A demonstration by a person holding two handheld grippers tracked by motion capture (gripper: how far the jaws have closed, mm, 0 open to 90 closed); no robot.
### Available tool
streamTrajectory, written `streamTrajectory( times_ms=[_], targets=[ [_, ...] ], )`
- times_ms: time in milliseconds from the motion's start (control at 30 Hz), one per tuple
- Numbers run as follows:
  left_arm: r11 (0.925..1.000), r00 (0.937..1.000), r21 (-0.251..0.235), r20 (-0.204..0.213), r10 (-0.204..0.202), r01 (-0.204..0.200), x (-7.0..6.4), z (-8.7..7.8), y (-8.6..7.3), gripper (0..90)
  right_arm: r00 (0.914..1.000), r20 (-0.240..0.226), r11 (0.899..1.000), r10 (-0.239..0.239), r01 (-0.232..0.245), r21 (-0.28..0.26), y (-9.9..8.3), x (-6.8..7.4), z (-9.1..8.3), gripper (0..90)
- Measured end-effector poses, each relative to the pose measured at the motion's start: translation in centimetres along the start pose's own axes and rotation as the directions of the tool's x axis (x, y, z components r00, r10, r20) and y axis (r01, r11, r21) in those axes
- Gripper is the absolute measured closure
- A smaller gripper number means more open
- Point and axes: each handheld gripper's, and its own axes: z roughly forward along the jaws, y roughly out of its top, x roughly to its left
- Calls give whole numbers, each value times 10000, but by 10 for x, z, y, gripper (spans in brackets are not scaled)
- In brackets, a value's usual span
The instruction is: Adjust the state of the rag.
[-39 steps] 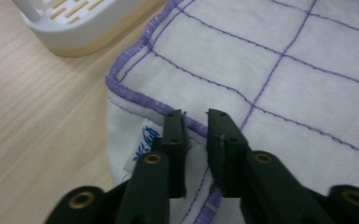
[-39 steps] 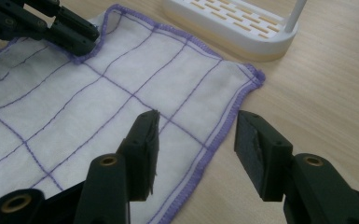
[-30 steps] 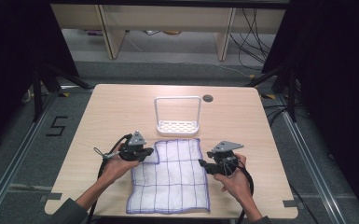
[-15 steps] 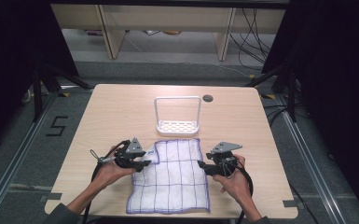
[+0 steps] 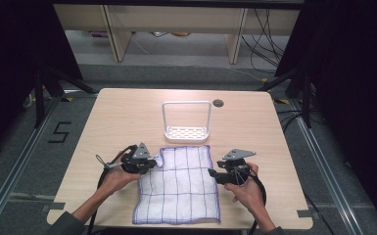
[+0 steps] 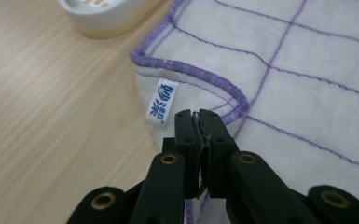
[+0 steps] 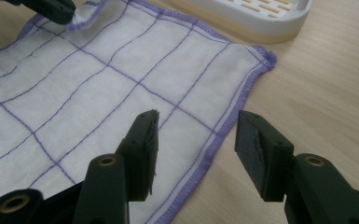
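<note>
A white cloth [image 5: 181, 183] with a purple grid and purple hem lies flat at the front middle of the table. My left gripper [image 5: 149, 163] is shut on the cloth's [image 6: 279, 79] left edge near its far corner, just behind a small blue-printed label [image 6: 161, 102]; the jaws [image 6: 198, 116] are pressed together with fabric pinched between them. My right gripper [image 5: 214, 175] is open at the cloth's right edge. Its jaws [image 7: 196, 140] straddle the purple hem [image 7: 224, 130] low over the cloth [image 7: 98, 88], holding nothing. The left gripper [image 7: 51, 8] also appears far off, lifting a fold of cloth.
A white slotted tray with a tall wire handle [image 5: 186, 132] stands just beyond the cloth, its base [image 7: 256, 16] close to the cloth's far right corner and also near the left gripper [image 6: 105, 14]. A dark round hole [image 5: 218, 103] sits in the tabletop behind it.
The left gripper has slid slightly toward the near side and now pinches the cloth's left edge by the far corner. The right gripper has stayed almost still.
</note>
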Motion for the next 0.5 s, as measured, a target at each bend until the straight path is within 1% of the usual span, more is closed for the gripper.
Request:
streamTrajectory(
  times_ms=[33, 67, 100, 133, 167, 200, 233, 267, 300, 333, 367, 400, 433, 467, 500],
  targets=[
    [9995, 9996, -137, 16, -285, 285, 5, -2, -1, 860, 10000, 15, 10000, -10, 11, -19, 0, 0, 0, 503],
    [9976, 9979, -252, 36, -646, 646, 9, -2, -3, 857, 10000, 2, 10000, -11, 11, -12, 0, 0, 0, 503],
    [9958, 9963, -340, -5, -855, 854, 13, -3, -4, 855, 10000, -2, 10000, 5, -5, -10, 0, 0, 0, 503],
    [9929, 9935, -374, -100, -1133, 1129, 19, -3, -7, 853, 10000, -5, 10000, -17, 17, -2, -1, 0, 0, 503],
    [9896, 9900, -328, -115, -1407, 1402, 26, -2, -11, 850, 9999, -3, 9999, -151, 151, -24, -1, 0, 1, 503],
    [9851, 9857, -381, -104, -1682, 1677, 30, -1, -14, 848, 10000, -36, 10000, -5, 5, -54, -1, 1, 2, 503],
    [9804, 9811, -403, -111, -1934, 1928, 33, 0, -17, 845, 9998, 4, 9998, -209, 209, -40, -1, 0, 2, 502],
    [9746, 9749, -350, -173, -2219, 2212, 38, 2, -22, 839, 9998, 0, 9998, -176, 176, -1, -1, 1, 2, 503],
    [9690, 9696, -406, -141, -2442, 2435, 40, 3, -24, 819, 10000, -49, 9999, -76, 77, 80, -1, 2, 2, 503],
    [9599, 9610, -515, -95, -2762, 2754, 43, 2, -28, 795, 9999, -50, 9999, -102, 103, 97, -1, 1, 2, 503],
    [9551, 9564, -552, -67, -2919, 2911, 45, 2, -29, 767, 9998, 1, 9998, -211, 211, 54, -1, 0, 3, 503],
    [9507, 9520, -579, -126, -3059, 3047, 47, 0, -31, 754, 9998, 15, 9998, -194, 194, 44, -2, 0, 3, 503],
    [9464, 9483, -698, -158, -3170, 3153, 48, 0, -31, 717, 9998, -13, 9998, -188, 188, 68, -2, 0, 3, 503],
    [9409, 9422, -676, -238, -3341, 3319, 51, -3, -32, 689, 9998, -3, 9998, -176, 176, 70, -2, 0, 3, 503],
    [9354, 9360, -643, -342, -3503, 3477, 52, -4, -32, 634, 10000, -27, 9999, -34, 34, 144, -2, 0, 2, 503]
  ],
)
